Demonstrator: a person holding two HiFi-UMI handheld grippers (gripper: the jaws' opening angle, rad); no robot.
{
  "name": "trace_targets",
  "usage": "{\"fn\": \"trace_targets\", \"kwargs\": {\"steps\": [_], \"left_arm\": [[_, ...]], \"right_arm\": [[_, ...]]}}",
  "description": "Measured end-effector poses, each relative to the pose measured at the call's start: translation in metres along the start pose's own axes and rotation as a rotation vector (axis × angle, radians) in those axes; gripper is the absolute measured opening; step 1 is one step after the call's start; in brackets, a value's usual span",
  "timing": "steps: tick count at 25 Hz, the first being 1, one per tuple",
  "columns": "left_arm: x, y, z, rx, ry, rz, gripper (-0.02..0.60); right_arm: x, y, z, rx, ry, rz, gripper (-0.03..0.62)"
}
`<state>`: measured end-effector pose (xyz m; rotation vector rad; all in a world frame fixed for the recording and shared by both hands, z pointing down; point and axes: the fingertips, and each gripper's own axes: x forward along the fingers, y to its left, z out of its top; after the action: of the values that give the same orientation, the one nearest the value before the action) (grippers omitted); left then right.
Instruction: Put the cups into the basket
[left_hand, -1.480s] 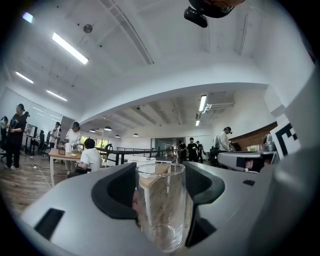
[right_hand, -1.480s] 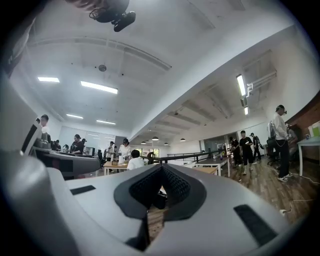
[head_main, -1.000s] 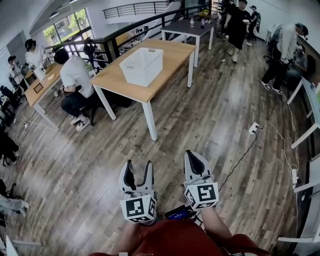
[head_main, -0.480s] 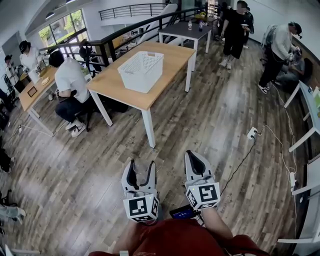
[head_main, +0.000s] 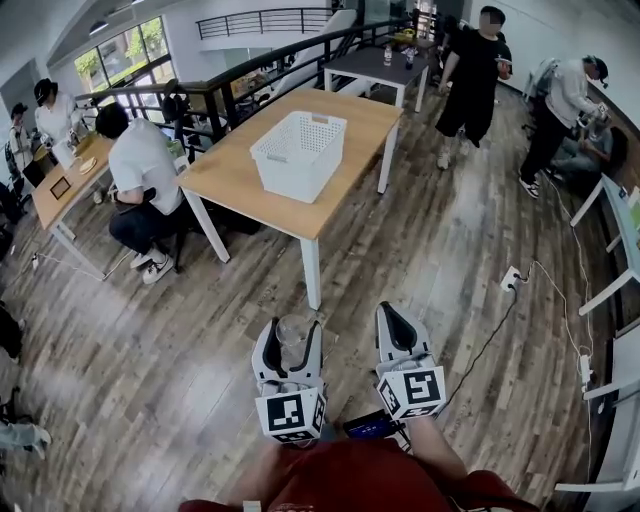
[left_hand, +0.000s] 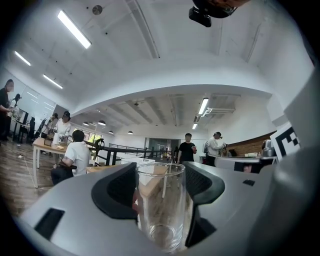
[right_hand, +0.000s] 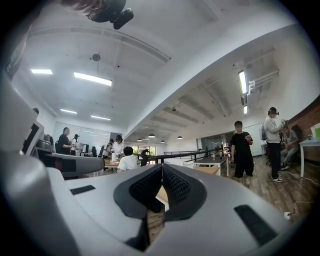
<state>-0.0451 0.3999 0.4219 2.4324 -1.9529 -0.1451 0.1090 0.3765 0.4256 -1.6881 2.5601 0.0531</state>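
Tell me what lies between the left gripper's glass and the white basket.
In the head view, past the left gripper and its glass, only bare wooden floor, then the near leg and corner of the table bearing the basket.

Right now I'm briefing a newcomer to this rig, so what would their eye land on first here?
First, the clear empty drinking glass clamped upright in the left claw, low in the head view. Next, the white slatted plastic basket standing on the light wooden table ahead, across the plank floor. The right claw, beside the left, is shut on nothing.
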Motion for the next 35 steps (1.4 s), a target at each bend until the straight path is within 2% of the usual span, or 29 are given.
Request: {"fn": "trace_targets", "kwargs": {"steps": [8,16,22,35], "left_arm": [[0.029,0.050,0.012,-0.001,-0.004,-0.018,0.291],[0.061,0.085,0.003,-0.014,0.017,-0.011,0.291],[0.099,0.095,-0.006,-0.017,0.025,-0.002,0.291],[0.212,0.085,-0.005,-0.004,0.038,0.011,0.291]], "right_arm": [[0.057,0.031,0.000,0.000,0.011,-0.002,0.009],[0.100,0.039,-0.011,0.008,0.026,0.000,0.009],[0.139,0.021,-0.021,0.012,0.032,0.006,0.009],[0.223,-0.058,-0.028,0.042,0.049,0.004,0.009]]}}
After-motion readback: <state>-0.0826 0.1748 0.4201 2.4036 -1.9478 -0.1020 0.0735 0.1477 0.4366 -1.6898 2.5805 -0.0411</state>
